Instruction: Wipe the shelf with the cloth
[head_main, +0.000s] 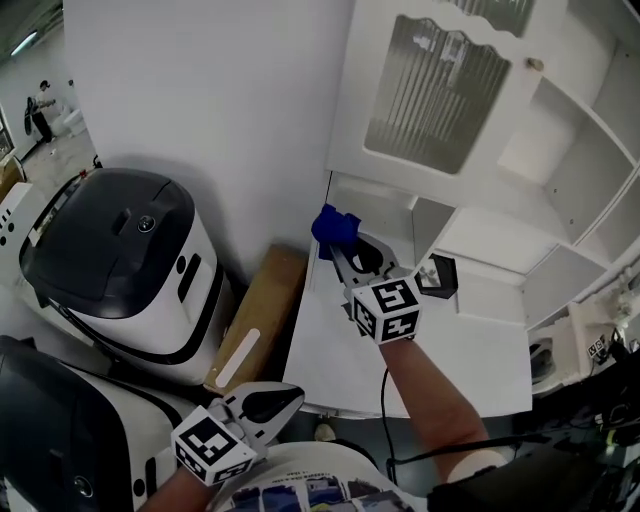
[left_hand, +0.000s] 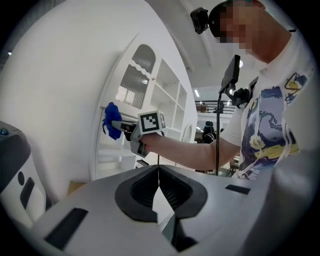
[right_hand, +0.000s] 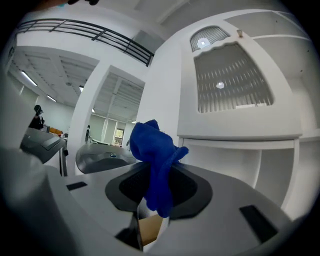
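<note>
My right gripper (head_main: 338, 240) is shut on a bunched blue cloth (head_main: 334, 226), held at the left front corner of the white cabinet's lower shelf (head_main: 420, 350). In the right gripper view the cloth (right_hand: 156, 162) hangs out between the closed jaws, with the shelf opening beyond. The left gripper view shows the cloth (left_hand: 111, 120) at the cabinet's left edge. My left gripper (head_main: 292, 398) hangs low in front of me, shut and empty, away from the cabinet.
A louvred cabinet door (head_main: 435, 90) stands above the shelf. A small dark item (head_main: 437, 274) lies on the shelf to the right of the gripper. Two white and black machines (head_main: 120, 270) and a brown board (head_main: 255, 320) stand to the left of the cabinet.
</note>
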